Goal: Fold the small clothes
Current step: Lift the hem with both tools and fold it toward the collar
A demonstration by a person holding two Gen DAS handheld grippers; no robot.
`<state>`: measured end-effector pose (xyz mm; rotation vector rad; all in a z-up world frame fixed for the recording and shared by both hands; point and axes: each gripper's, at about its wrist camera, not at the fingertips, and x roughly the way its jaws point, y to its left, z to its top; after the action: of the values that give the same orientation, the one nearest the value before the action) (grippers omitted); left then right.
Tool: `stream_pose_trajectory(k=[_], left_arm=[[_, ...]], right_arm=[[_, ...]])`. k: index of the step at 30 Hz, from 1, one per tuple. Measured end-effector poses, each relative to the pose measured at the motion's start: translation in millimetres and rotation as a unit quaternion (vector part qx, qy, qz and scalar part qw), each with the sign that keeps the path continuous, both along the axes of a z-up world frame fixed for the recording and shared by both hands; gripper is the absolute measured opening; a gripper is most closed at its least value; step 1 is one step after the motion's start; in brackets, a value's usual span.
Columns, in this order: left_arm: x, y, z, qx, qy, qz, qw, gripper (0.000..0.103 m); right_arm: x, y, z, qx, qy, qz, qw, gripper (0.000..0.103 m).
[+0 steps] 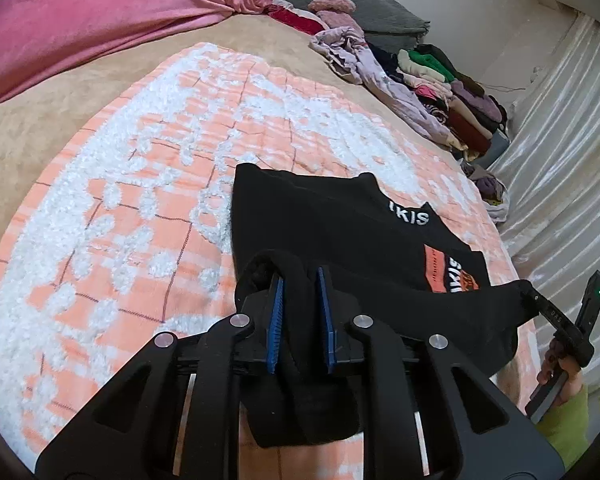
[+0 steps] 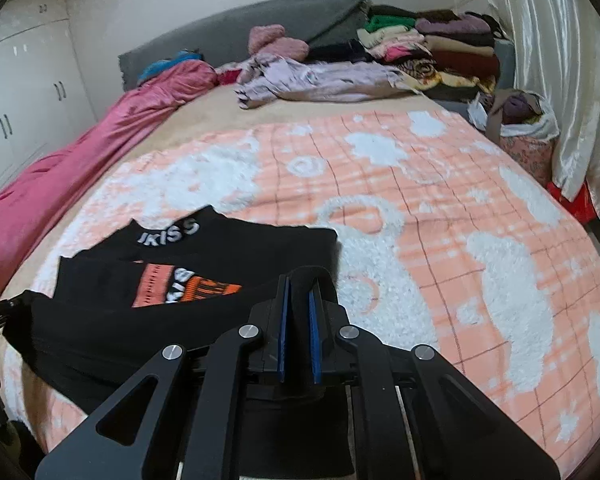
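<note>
Black garment (image 1: 340,236) lies at the near edge of the bed, on the orange and white blanket (image 1: 140,184), and both claws hold its lifted near hem. We see it only in part: the printed white letters at the collar are cut by a fold, and the orange patch on the chest is half covered by the raised hem, so we cannot read either of them fully. In the right wrist view the letters are also blurred.

The left gripper (image 1: 300,280) has its blue ribbed pads almost together, and a thick roll of the black knit fabric is pinched between them; the rest hangs below the jaws. The right gripper (image 2: 298,292) is nearly closed on the same hem, with the cloth draped over the tips, so we cannot see the contact itself. From the left view, the right gripper shows at 4 o'clock, with fingers of a hand and a green sleeve (image 1: 564,420) partly cut off at the edge.

The blanket is fluffy, with white tufted shapes and thin dark grid lines. At 1 o'clock a pile of folded clothes (image 1: 452,92) stands by the shiny pleated curtain (image 1: 560,128). A pink velvet cover (image 1: 100,20) lies crumpled at 11 o'clock.
</note>
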<state>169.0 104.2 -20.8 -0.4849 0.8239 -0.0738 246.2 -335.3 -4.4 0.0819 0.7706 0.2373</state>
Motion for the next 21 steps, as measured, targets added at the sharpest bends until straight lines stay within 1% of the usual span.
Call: stream_pose_trajectory(k=[6,8,9,10,12,14,15,17,18,20,21], left_arm=[[-0.3,-3.0,-3.9,0.024,-0.009,-0.01,0.9996,0.014],[-1.1,-4.4,-3.3,0.032,-0.013,-0.014,0.9993,0.016],[-1.8,-5.0,-2.8,0.035,-0.016,-0.016,0.9991,0.016],[-2.7,-5.4,-2.4,0.037,-0.019,-0.018,0.999,0.016],[-2.9,-4.7,-2.7,0.036,-0.022,-0.021,0.9989,0.021],[-4.0,-3.8,-3.0,0.03,-0.025,-0.026,0.9989,0.026],[-4.5,-3.9,-2.3,0.032,-0.026,-0.026,0.9988,0.032],[-7.6,-2.7,0.1,0.048,-0.032,-0.02,0.9981,0.046],[-9.0,-0.4,1.4,0.048,-0.036,-0.019,0.998,0.046],[-10.8,3.6,2.9,0.046,-0.04,-0.014,0.9981,0.046],[-11.6,4.7,4.0,0.049,-0.042,-0.011,0.9978,0.047]], right_arm=[[7.6,2.1,-15.6,-0.009,0.019,-0.012,1.0,0.01],[7.1,3.5,-15.8,-0.011,0.019,-0.013,1.0,0.017],[7.3,3.3,-16.1,-0.009,0.02,-0.012,1.0,0.025],[6.7,4.2,-16.1,-0.008,0.02,-0.013,1.0,0.029],[5.1,6.8,-15.2,-0.02,0.015,-0.017,1.0,0.034],[3.2,9.7,-14.8,-0.027,0.015,-0.016,0.999,0.034],[2.3,10.1,-14.4,-0.028,0.015,-0.018,0.999,0.035],[-1.3,11.3,-12.2,-0.032,0.009,-0.021,0.999,0.045],[-4.1,12.2,-10.5,-0.036,0.005,-0.024,0.999,0.048],[-7.5,12.8,-8.0,-0.043,0.0,-0.025,0.999,0.049],[-10.0,13.6,-6.3,-0.049,-0.005,-0.028,0.998,0.053]])
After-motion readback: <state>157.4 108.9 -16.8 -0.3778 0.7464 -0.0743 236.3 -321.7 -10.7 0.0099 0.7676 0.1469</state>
